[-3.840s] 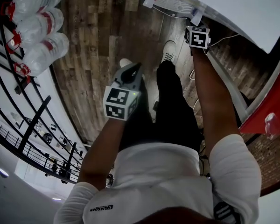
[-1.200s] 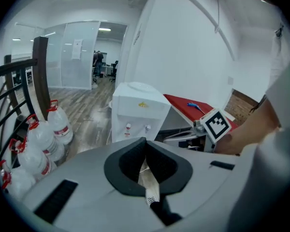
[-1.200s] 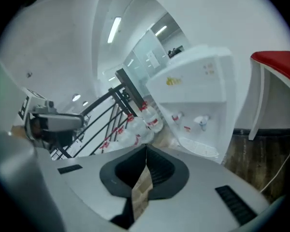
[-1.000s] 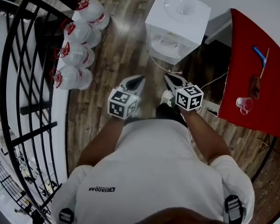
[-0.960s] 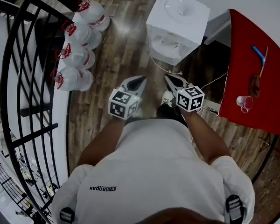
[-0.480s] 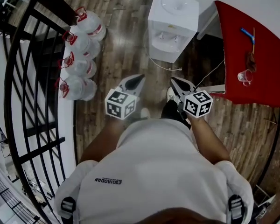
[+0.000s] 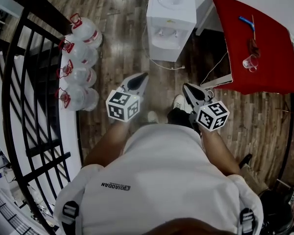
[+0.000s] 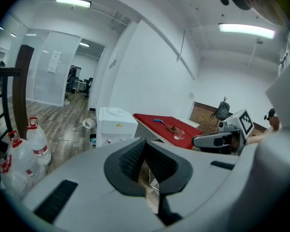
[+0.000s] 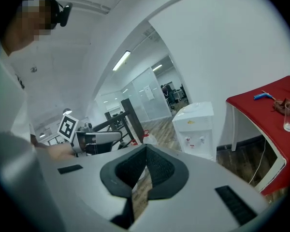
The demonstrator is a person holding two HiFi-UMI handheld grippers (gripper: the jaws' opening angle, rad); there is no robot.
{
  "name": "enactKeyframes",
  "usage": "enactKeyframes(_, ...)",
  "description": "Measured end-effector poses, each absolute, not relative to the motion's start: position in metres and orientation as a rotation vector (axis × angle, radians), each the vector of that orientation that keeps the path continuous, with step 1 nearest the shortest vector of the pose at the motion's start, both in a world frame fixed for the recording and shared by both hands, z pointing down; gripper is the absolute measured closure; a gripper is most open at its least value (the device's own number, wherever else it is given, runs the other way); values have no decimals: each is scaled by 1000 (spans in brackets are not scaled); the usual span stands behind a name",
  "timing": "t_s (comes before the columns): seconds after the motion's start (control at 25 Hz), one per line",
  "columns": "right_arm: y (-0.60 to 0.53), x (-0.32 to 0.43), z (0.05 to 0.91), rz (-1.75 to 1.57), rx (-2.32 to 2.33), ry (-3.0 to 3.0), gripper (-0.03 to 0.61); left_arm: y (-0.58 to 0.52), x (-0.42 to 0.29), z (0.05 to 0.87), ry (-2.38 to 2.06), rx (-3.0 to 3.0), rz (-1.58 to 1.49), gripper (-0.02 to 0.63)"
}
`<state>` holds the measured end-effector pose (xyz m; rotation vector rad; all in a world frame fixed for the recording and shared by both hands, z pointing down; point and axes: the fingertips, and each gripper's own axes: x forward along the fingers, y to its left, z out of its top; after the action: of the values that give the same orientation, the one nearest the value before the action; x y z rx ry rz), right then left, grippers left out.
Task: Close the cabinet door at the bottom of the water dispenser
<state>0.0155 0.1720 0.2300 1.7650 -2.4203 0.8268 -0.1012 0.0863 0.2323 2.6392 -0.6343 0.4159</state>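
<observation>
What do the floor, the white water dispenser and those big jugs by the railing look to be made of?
The floor looks like wood or wood-look planks: brown, grained, slightly glossy. The water dispenser seems moulded plastic: smooth, white, rounded edges. The jugs look like clear plastic: see-through walls, red caps.
</observation>
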Motion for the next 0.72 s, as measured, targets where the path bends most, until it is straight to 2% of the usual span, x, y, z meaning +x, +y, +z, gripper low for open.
enactKeyframes(0.72, 196, 1, 225, 750, 1738, -2411, 557, 117, -90, 216, -565, 2694, 400, 617)
